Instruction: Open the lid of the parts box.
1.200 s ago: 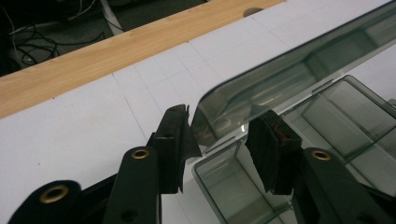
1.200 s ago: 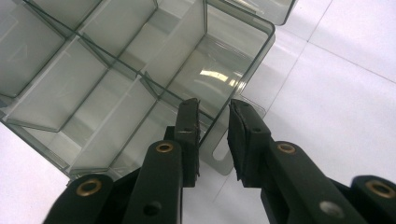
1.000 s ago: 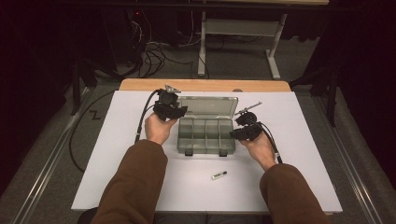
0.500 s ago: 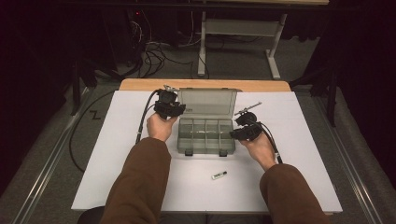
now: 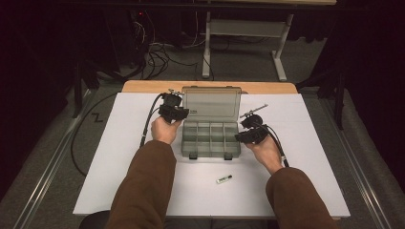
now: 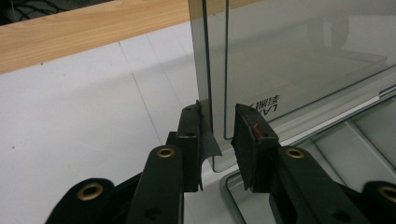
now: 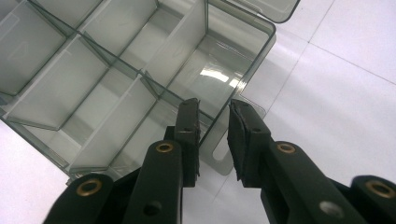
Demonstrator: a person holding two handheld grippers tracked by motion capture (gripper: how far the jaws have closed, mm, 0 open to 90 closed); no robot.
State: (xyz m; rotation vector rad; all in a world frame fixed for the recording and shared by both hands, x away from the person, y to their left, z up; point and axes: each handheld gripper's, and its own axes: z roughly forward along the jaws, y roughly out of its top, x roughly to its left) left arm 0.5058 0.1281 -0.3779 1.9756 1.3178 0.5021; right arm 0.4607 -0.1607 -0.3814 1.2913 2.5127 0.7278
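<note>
A clear grey compartment box (image 5: 187, 143) lies open mid-table with its lid (image 5: 211, 102) standing up at the back. My left gripper (image 5: 183, 114) is at the lid's left edge. In the left gripper view the lid (image 6: 289, 56) has its side rim between the jaws (image 6: 218, 126), which have just been closing and now sit against it. My right gripper (image 5: 239, 137) is at the box's front right corner. In the right gripper view its jaws (image 7: 214, 116) straddle the corner wall of the box (image 7: 116, 79) above a latch tab.
A small vial (image 5: 224, 179) lies on the white mat (image 5: 119, 157) in front of the box. The wooden table edge (image 5: 143, 87) runs behind the lid. Cables trail off the left side, and a desk frame stands on the floor beyond.
The lid stands more upright than a second ago. My left gripper has shifted slightly with it and its jaws have narrowed. The right gripper has not moved.
</note>
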